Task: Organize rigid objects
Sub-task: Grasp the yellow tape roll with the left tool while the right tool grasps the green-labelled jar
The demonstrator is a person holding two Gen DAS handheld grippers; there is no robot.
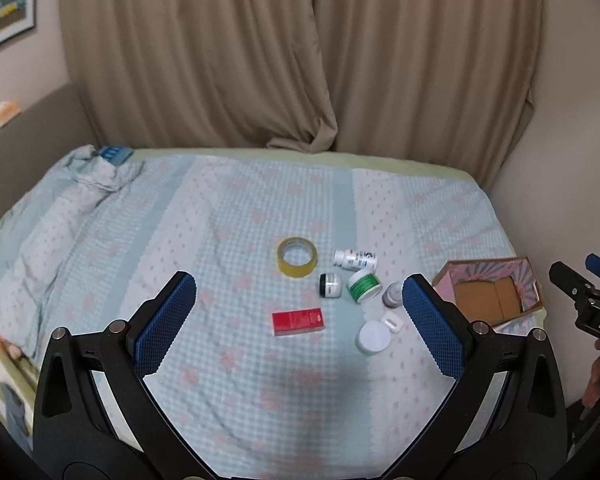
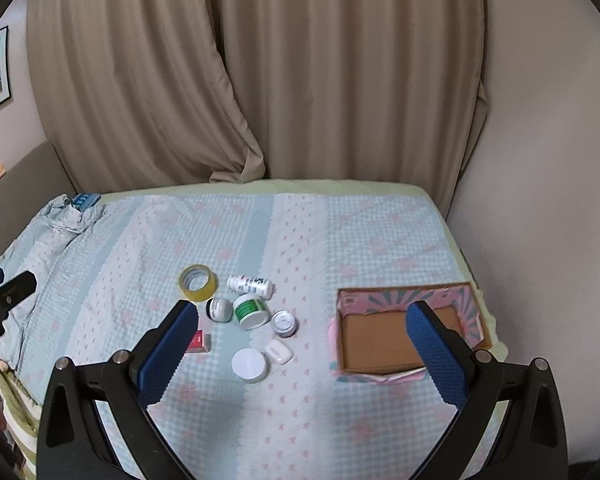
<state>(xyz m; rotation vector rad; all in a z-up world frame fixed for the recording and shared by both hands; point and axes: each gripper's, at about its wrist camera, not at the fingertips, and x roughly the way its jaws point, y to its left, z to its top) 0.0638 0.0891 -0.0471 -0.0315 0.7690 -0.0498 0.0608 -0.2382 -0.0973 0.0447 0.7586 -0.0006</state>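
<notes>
Small items lie clustered on the bed: a yellow tape roll (image 1: 297,263) (image 2: 197,282), a white pill bottle (image 1: 355,260) (image 2: 249,285) on its side, a black-and-white jar (image 1: 330,284) (image 2: 219,309), a green-labelled jar (image 1: 364,285) (image 2: 251,311), a grey-lidded jar (image 1: 393,294) (image 2: 283,322), a white earbud case (image 1: 392,321) (image 2: 278,351), a white round lid jar (image 1: 373,337) (image 2: 249,365) and a red box (image 1: 298,321) (image 2: 199,341). An open cardboard box (image 1: 528,280) (image 2: 380,344) sits to their right. My left gripper (image 1: 298,304) and right gripper (image 2: 302,332) are both open, empty, held above the bed.
The bed has a light blue checked cover (image 1: 220,220) (image 2: 340,240), rumpled at the left. Beige curtains (image 1: 300,60) hang behind it and a wall (image 2: 540,200) borders the right side. The right gripper shows at the left wrist view's right edge (image 1: 580,300).
</notes>
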